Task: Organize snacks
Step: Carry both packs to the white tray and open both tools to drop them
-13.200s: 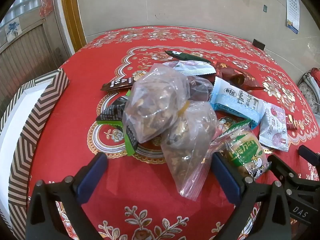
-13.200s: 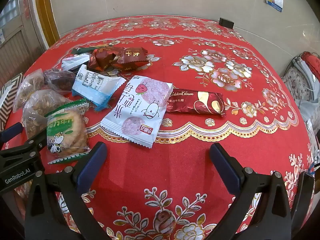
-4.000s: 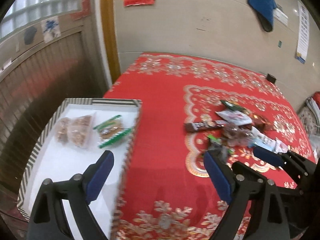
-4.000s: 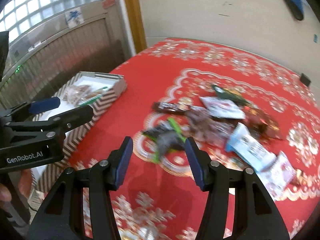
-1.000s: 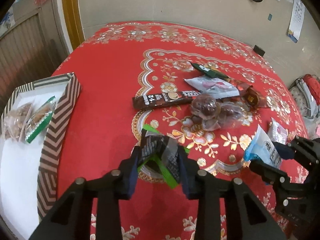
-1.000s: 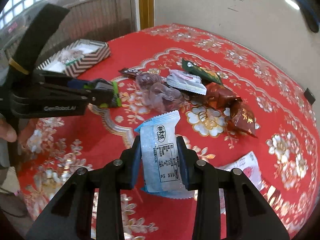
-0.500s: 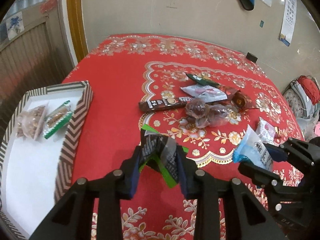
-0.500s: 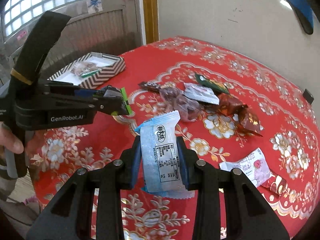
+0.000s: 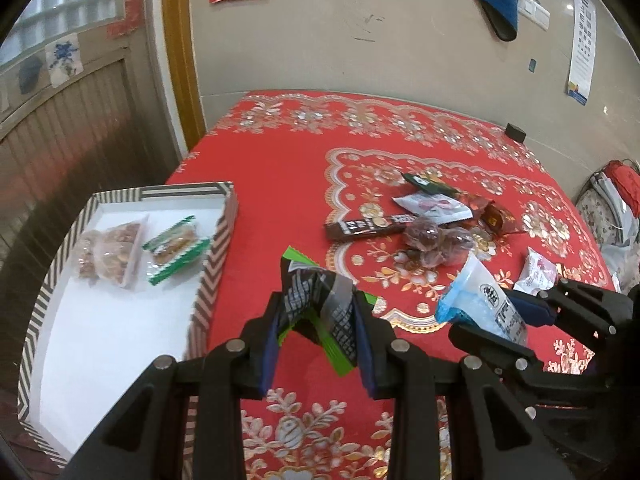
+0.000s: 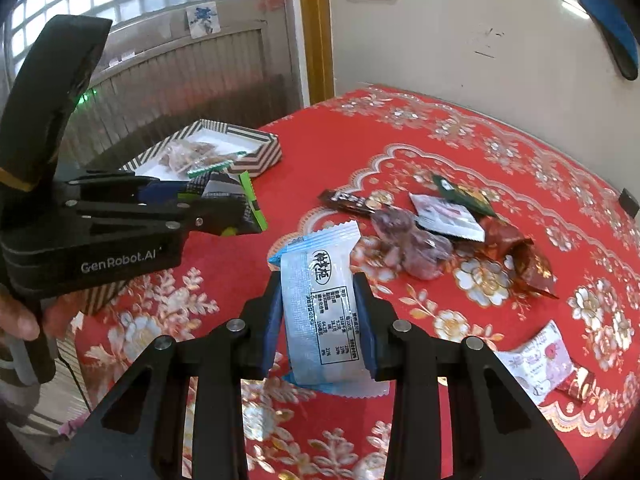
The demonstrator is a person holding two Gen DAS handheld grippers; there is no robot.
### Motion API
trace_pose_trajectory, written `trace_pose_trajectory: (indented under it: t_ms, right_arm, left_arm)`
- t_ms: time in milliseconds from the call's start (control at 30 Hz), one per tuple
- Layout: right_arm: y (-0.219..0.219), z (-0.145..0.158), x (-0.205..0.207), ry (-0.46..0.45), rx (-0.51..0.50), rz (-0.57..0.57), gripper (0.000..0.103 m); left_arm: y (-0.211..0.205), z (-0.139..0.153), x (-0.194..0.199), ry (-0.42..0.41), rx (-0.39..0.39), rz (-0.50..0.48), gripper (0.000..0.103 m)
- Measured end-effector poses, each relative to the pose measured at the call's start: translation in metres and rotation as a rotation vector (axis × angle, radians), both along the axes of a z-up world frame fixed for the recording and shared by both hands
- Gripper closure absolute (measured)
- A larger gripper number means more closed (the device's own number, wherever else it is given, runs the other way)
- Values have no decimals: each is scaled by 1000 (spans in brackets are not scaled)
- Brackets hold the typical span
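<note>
Red floral cloth covers the desk [image 9: 280, 184]; left gripper [image 9: 318, 332] fingers pinch a black-and-green snack packet [image 9: 320, 300] beside the striped box [image 9: 216, 256], right gripper [image 10: 318, 320] fingers pinch a blue-white wafer packet [image 10: 320, 308] above the cloth

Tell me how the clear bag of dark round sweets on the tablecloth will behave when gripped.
The clear bag looks soft and lumpy, so it would probably sag around the pads. Its glossy film may slip. The round sweets inside could shift, though it seems unlikely to roll.
</note>
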State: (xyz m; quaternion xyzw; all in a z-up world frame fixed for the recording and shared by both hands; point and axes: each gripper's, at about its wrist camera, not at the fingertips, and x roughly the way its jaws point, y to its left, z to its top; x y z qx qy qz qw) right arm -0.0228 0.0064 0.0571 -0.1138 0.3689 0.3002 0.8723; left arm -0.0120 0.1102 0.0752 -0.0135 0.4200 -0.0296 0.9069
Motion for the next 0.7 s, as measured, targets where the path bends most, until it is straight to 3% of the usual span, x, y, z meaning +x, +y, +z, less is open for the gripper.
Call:
trace_pose_trajectory:
  t_ms: [700]
  right_arm:
    - [95, 15, 7, -7, 15, 85, 71]
  left_arm:
    - [95, 14, -9, -19, 28, 155, 68]
